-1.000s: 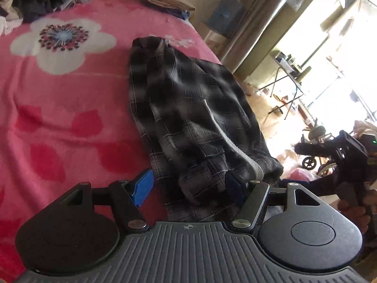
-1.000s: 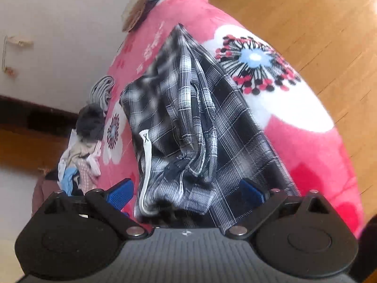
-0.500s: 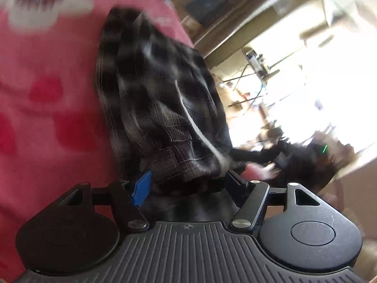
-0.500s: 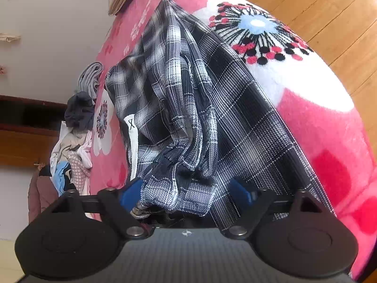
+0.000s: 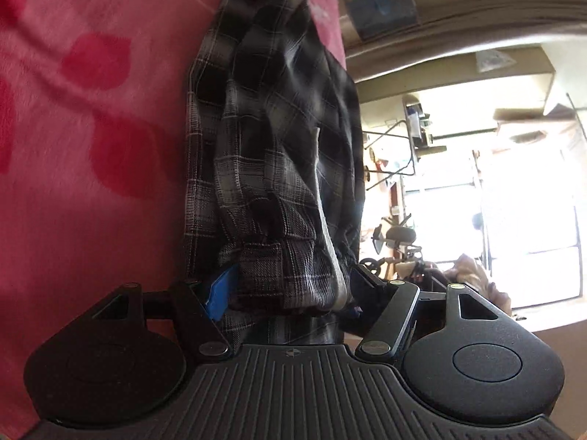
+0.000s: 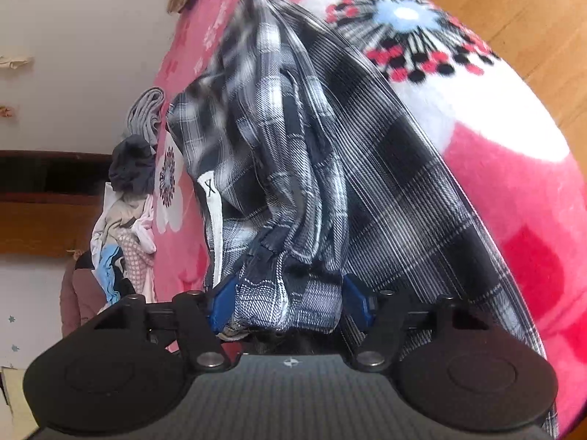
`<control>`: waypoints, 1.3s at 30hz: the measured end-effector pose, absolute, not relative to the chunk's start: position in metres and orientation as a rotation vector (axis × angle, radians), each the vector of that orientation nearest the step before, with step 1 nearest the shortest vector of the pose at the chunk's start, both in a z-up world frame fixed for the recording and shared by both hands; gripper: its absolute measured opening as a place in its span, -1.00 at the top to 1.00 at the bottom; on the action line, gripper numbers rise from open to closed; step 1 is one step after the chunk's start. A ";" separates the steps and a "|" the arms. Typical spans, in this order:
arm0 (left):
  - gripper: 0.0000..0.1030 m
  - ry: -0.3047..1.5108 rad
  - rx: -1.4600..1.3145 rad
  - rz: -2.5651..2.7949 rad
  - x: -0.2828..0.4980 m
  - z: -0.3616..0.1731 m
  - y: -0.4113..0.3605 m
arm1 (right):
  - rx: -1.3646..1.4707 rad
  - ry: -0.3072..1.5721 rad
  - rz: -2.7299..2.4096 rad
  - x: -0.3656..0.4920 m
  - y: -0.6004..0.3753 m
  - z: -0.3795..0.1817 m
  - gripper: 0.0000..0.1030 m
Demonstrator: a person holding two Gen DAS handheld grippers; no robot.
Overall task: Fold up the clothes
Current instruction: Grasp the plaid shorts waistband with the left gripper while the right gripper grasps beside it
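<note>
I hold a gripper at each side of a plaid shirt (image 5: 279, 146) that lies bunched lengthwise on the pink flowered blanket (image 5: 91, 146) of a bed, because both near corners have to come up together if the fold is to stay square. My left gripper (image 5: 290, 289) stands partly spread, the rolled hem of the shirt filling the space between its blue pad and its dark one; the cloth touches the blue pad, but I cannot tell whether it is truly pinched there. My right gripper (image 6: 286, 304) is closing, its jaws coming in on a thick wad of the same shirt (image 6: 293, 168), and the blue pads now sit against the fabric on both sides. The shirt runs away from me toward the far edge of the bed, its white label (image 6: 212, 212) turned outward, which suggests it is already doubled over once. A heap of unfolded laundry (image 6: 121, 216) waits at the head of the bed, well apart from the work.
</note>
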State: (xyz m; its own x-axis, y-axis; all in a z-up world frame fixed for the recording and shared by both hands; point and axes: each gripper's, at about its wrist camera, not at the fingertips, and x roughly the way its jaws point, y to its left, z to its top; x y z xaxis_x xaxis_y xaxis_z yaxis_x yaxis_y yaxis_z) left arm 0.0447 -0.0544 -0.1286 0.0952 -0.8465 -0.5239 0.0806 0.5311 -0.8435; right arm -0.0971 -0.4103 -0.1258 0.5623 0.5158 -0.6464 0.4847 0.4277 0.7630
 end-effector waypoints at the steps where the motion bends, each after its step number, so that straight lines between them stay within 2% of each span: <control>1: -0.30 1.300 -0.751 -0.793 0.045 -0.128 -0.056 | 1.195 1.044 0.025 -0.098 -0.410 -0.127 -0.27; 7: -0.30 1.306 -0.704 -0.779 0.046 -0.123 -0.061 | 1.267 1.042 0.037 -0.095 -0.414 -0.140 -0.40; 17: -0.30 1.322 -0.708 -0.764 0.047 -0.127 -0.061 | 1.301 1.043 0.061 -0.086 -0.415 -0.147 -0.52; 19: -0.30 1.321 -0.717 -0.760 0.047 -0.126 -0.059 | 1.285 1.035 0.056 -0.084 -0.414 -0.145 -0.30; 21: -0.30 1.326 -0.738 -0.755 0.048 -0.127 -0.057 | 1.283 1.026 0.056 -0.085 -0.415 -0.145 0.13; 24: -0.30 1.345 -0.801 -0.748 0.050 -0.132 -0.052 | 1.343 0.993 0.075 -0.089 -0.420 -0.146 0.34; 31: -0.31 1.388 -0.901 -0.738 0.053 -0.142 -0.053 | 1.563 0.940 0.118 -0.087 -0.429 -0.155 0.37; 39: -0.31 1.383 -0.872 -0.722 0.050 -0.140 -0.059 | 1.620 0.918 0.100 -0.090 -0.441 -0.165 0.37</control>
State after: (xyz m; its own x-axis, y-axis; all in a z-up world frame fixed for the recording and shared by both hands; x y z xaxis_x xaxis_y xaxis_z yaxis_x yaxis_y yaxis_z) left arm 0.0503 -0.0592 -0.1403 0.0739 -0.8533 -0.5162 -0.0643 0.5124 -0.8563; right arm -0.0904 -0.4407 -0.1647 0.6838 0.6032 -0.4107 0.5000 0.0226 0.8657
